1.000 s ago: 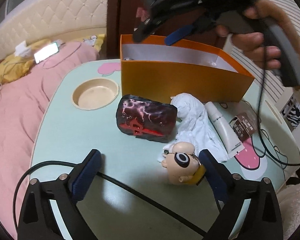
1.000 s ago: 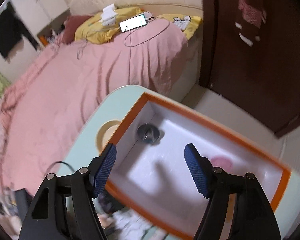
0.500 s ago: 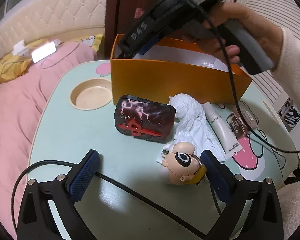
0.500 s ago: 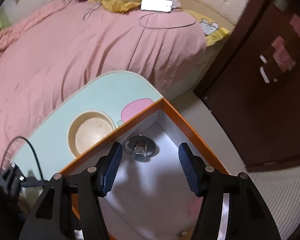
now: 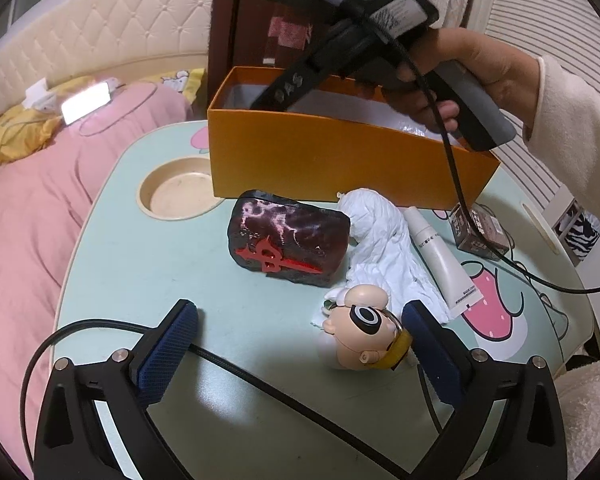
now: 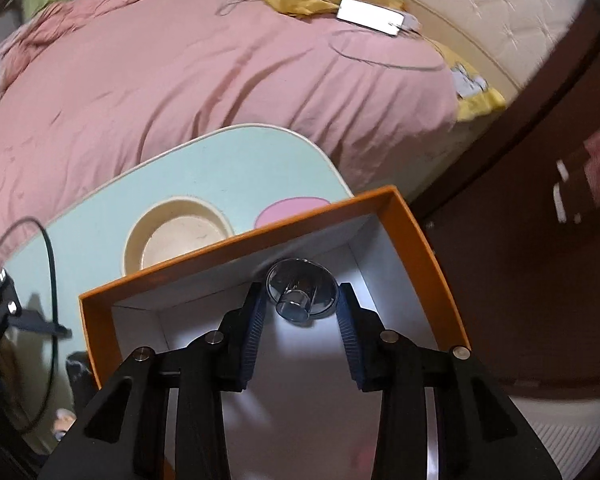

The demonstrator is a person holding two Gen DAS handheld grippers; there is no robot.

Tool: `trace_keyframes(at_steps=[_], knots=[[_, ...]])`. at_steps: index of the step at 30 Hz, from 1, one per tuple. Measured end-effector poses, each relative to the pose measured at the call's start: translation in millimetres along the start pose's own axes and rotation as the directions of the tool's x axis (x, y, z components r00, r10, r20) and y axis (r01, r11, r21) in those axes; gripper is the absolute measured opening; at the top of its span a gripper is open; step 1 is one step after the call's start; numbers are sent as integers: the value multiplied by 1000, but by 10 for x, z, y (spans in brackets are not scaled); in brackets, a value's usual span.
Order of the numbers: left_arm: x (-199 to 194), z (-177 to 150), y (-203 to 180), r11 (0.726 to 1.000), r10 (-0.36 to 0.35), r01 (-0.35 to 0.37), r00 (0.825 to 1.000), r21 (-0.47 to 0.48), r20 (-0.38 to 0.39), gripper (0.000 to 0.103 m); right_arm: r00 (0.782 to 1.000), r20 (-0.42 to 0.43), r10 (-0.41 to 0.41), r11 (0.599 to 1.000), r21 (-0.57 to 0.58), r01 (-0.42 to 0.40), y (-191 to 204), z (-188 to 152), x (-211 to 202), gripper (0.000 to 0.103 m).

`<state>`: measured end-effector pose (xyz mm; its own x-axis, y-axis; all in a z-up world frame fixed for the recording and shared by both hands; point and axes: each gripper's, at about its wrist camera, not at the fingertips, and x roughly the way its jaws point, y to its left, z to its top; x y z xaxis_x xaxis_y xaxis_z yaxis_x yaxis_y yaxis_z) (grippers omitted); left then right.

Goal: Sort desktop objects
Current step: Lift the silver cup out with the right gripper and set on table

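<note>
An orange box (image 5: 340,160) stands at the back of the pale green table (image 5: 140,272). My right gripper (image 6: 300,304) reaches down into the box (image 6: 420,236), its fingers close around a small round metal knob (image 6: 301,290) on the white floor; whether they touch it I cannot tell. Its body shows in the left wrist view (image 5: 340,64). My left gripper (image 5: 300,336) is open and empty, low over the table. A cartoon figurine (image 5: 364,332) lies just inside its right finger. Beyond lie a dark pouch with a red emblem (image 5: 288,248), a white cloth (image 5: 384,248), a white tube (image 5: 440,260) and a small brown box (image 5: 476,232).
A round cream cup recess (image 5: 176,192) sits in the table's back left. A black cable (image 5: 260,388) crosses the table in front of my left gripper. A pink bed (image 6: 180,72) with a phone lies beyond the table. A dark wooden door (image 6: 540,240) stands behind the box.
My right gripper has dropped into the orange box and its fingers have narrowed around the metal knob. My left gripper has stayed open, drawing back slightly.
</note>
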<state>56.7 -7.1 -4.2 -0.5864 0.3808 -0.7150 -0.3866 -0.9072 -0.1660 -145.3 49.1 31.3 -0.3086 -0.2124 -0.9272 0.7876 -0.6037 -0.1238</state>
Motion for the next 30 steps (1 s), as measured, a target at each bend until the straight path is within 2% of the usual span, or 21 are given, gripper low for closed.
trace_keyframes(at_steps=[3, 7, 11, 14, 18, 21, 23, 25, 30], knots=[[26, 20, -3, 1000, 4, -4, 1000, -5, 0, 101, 999, 38, 4, 998, 68, -6, -101, -3, -173, 38], [13, 14, 6, 1000, 7, -7, 1000, -1, -3, 101, 991, 131, -1, 990, 137, -17, -164, -116, -662, 38], [7, 7, -1, 1000, 14, -14, 1000, 7, -6, 102, 974, 222, 41, 979, 187, -84, -28, -413, -1197, 38], [3, 4, -11, 1000, 20, -20, 1000, 14, -8, 102, 972, 225, 72, 970, 211, -121, 167, -750, -1340, 38], [-4, -12, -49, 999, 34, -34, 999, 28, -13, 102, 986, 164, 43, 964, 252, -84, 458, -1135, -1189, 38], [4, -11, -60, 998, 46, -45, 999, 39, -18, 102, 990, 135, 38, 944, 320, -79, 563, -1391, -993, 38], [10, -11, -70, 997, 55, -54, 998, 47, -22, 102, 993, 108, 46, 925, 371, -83, 576, -1492, -835, 38], [14, -12, -78, 997, 62, -61, 998, 54, -25, 102, 996, 91, 12, 918, 395, -47, 596, -1556, -727, 38], [9, -21, -85, 996, 69, -68, 997, 56, -27, 102, 997, 81, -1, 895, 445, -35, 541, -1601, -687, 38]])
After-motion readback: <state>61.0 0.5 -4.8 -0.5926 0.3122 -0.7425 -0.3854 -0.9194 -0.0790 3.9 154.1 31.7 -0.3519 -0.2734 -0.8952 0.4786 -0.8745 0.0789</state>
